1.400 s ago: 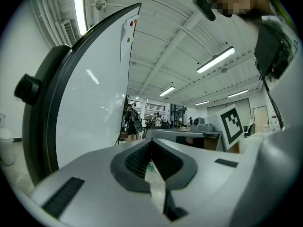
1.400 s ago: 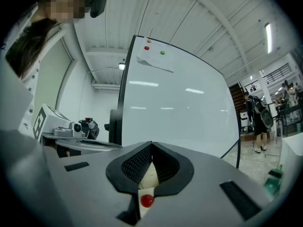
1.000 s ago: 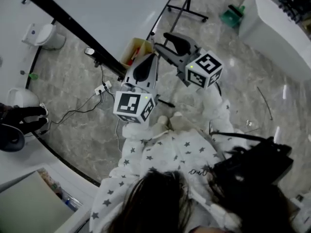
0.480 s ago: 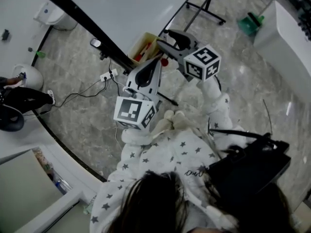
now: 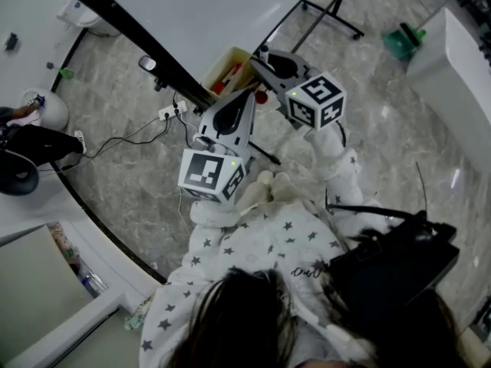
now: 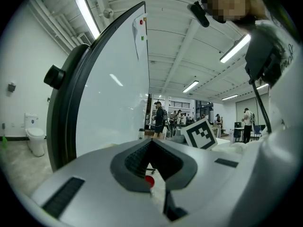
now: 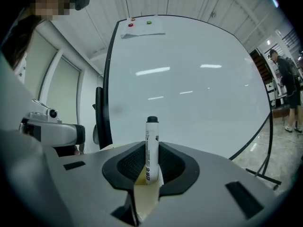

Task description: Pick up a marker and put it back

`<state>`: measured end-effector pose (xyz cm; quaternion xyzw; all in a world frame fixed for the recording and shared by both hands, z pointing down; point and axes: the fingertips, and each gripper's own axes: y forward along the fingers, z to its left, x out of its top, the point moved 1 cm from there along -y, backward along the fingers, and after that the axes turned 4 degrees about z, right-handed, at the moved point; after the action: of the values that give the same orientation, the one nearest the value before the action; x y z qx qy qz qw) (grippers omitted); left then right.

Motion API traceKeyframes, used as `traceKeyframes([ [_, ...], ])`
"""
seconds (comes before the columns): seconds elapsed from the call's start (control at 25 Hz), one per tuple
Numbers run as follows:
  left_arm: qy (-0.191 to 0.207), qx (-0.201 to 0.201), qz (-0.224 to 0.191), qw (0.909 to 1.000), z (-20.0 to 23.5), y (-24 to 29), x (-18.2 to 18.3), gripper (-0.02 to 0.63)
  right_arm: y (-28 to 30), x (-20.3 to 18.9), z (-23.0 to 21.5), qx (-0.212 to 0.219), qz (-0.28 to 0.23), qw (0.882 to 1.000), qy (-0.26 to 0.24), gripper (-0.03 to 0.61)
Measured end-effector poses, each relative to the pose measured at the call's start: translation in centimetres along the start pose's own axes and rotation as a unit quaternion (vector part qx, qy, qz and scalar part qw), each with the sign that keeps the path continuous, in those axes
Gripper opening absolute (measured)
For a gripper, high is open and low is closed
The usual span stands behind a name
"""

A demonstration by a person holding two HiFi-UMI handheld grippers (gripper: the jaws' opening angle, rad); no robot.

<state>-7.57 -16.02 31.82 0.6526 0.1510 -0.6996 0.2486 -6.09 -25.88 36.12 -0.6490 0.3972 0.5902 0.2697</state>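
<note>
A white marker with a black cap (image 7: 151,145) stands upright between my right gripper's (image 7: 151,161) jaws. The jaws are closing and their pads sit against its barrel. Below it shows the pale yellow marker box (image 7: 144,193). In the head view the right gripper (image 5: 258,55) reaches to the rim of that yellow box (image 5: 224,66), which hangs at the whiteboard's (image 5: 192,14) lower edge. My left gripper (image 5: 248,92) points at the box from just below, jaws together and empty. A red marker cap (image 6: 149,180) shows past its tips.
The whiteboard's black frame (image 5: 130,41) and stand legs (image 5: 337,18) cross the marble floor. A power strip with cables (image 5: 167,113) lies left of the box. A white counter (image 5: 460,60) and a green item (image 5: 403,41) are at the right. A black bag (image 5: 399,263) hangs by my side.
The right gripper's tips have moved to the yellow box's rim. The left gripper has come up closer below it, and the head view has shifted a little.
</note>
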Motion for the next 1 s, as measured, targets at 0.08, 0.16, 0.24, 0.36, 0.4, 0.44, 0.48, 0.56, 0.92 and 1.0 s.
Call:
traceKeyframes([
  [0.08, 0.0, 0.004, 0.0, 1.0, 0.2, -0.1, 0.1, 0.0, 0.1, 0.2, 0.4, 0.004, 0.001, 1.0, -0.006, 0.078],
  [0.16, -0.001, 0.007, 0.001, 1.0, 0.4, -0.2, 0.2, 0.0, 0.2, 0.4, 0.6, 0.007, 0.002, 1.0, -0.006, 0.078],
  [0.24, -0.001, 0.009, 0.002, 1.0, 0.6, -0.2, 0.0, 0.0, 0.2, 0.5, 0.7, 0.006, 0.0, 1.0, -0.005, 0.077],
  [0.36, -0.001, 0.01, 0.006, 0.9999, 0.9, 0.0, -0.4, 0.0, 0.2, 0.8, 0.6, 0.006, -0.005, 1.0, -0.008, 0.077],
  [0.4, -0.001, 0.01, 0.006, 0.9999, 1.0, 0.1, -0.6, 0.0, 0.2, 0.9, 0.7, 0.006, -0.007, 1.0, -0.008, 0.077],
  [0.44, -0.001, 0.009, 0.006, 0.9999, 1.1, 0.1, -0.8, 0.0, 0.1, 1.1, 0.7, 0.007, -0.008, 1.0, -0.007, 0.077],
  [0.48, -0.001, 0.007, 0.006, 1.0, 1.1, 0.2, -0.9, 0.0, 0.1, 1.2, 0.8, 0.008, -0.009, 1.0, -0.007, 0.077],
  [0.56, -0.001, 0.005, 0.004, 1.0, 1.1, 0.3, -0.8, 0.0, 0.0, 1.6, 0.9, 0.007, -0.012, 1.0, -0.008, 0.077],
  [0.92, 0.009, -0.009, -0.009, 0.9999, 1.7, 0.8, 2.5, 0.0, -1.4, 6.1, 2.5, 0.003, -0.036, 0.998, -0.049, 0.077],
  [1.0, 0.013, -0.018, -0.015, 0.9996, 1.1, 0.3, 3.7, 0.0, -2.5, 7.7, 3.3, -0.003, -0.048, 0.997, -0.06, 0.077],
])
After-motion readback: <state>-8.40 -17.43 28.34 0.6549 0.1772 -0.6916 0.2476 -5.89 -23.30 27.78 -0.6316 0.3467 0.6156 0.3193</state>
